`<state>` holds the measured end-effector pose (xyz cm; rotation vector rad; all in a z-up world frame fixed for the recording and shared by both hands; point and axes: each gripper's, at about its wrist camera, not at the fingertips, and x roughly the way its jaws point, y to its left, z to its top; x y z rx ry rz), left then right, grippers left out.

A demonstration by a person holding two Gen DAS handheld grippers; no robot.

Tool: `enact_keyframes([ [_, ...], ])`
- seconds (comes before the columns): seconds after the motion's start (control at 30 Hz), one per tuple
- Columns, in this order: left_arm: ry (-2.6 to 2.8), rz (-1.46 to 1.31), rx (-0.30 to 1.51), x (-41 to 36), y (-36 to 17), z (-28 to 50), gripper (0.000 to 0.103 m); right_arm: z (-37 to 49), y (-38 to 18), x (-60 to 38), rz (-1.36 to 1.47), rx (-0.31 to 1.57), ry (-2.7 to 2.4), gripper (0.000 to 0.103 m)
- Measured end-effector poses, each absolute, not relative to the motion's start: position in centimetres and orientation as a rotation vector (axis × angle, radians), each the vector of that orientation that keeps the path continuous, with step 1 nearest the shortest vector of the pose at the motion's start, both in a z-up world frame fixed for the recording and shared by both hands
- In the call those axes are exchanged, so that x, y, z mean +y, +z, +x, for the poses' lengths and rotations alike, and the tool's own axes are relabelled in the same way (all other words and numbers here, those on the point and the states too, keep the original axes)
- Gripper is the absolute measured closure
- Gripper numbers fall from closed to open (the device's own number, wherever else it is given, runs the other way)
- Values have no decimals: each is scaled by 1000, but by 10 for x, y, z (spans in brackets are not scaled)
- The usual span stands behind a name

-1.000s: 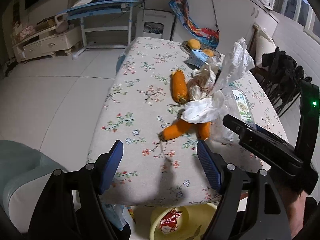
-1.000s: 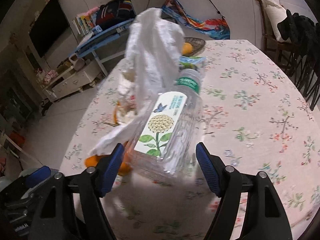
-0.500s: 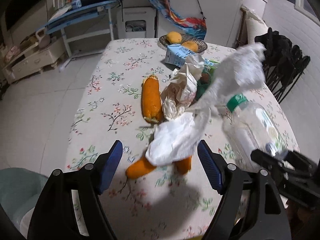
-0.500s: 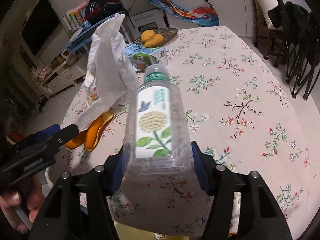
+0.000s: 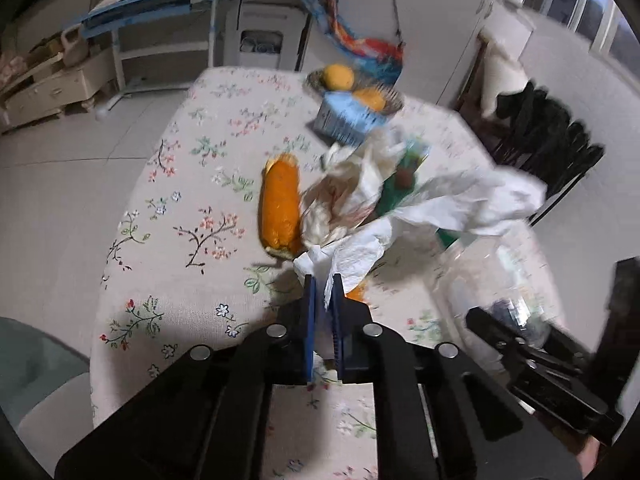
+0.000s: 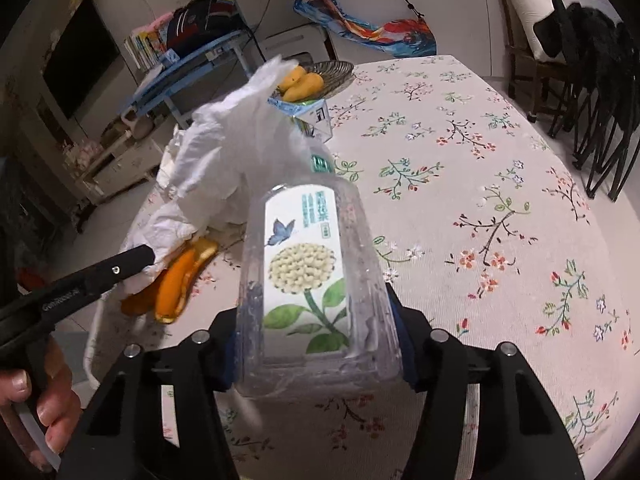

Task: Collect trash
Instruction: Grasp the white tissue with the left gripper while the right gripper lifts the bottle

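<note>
My left gripper [image 5: 323,282] is shut on the lower corner of a white crumpled tissue [image 5: 460,204], which rises to the right over the floral table [image 5: 192,208]. In the right wrist view that tissue [image 6: 224,148] hangs from the left gripper's fingers [image 6: 136,258]. A clear plastic bottle [image 6: 308,272] with a flower label and green cap sits between the pads of my right gripper [image 6: 316,342]; its jaws are closing and press the bottle's sides. Orange peels [image 5: 280,208] [image 6: 176,284] lie under and beside the tissue, next to crumpled wrappers [image 5: 340,200].
A blue carton [image 5: 344,124] and a basket of yellow fruit [image 5: 352,84] stand at the table's far end. Dark chairs [image 6: 592,60] line the right side. A person's hand [image 6: 36,396] holds the left gripper's handle. A pale seat [image 5: 36,380] is at the near left.
The left gripper came forward over the table and shut on the tissue's corner; it was open before. The right gripper's jaws closed in onto the bottle.
</note>
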<state>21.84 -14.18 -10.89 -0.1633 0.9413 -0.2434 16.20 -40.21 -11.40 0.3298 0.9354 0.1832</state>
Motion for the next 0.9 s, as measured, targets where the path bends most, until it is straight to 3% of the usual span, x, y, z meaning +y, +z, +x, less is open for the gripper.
enact_keyframes([
  [0.2, -332, -277, 839, -118, -80, 191, 95, 151, -112, -417, 393, 935, 167, 47],
  [0.47, -305, -310, 830, -97, -80, 162, 95, 130, -114, -421, 418, 927, 157, 47],
  [0.9, -287, -229, 830, -105, -83, 134, 95, 86, -134, -452, 858, 913, 279, 47],
])
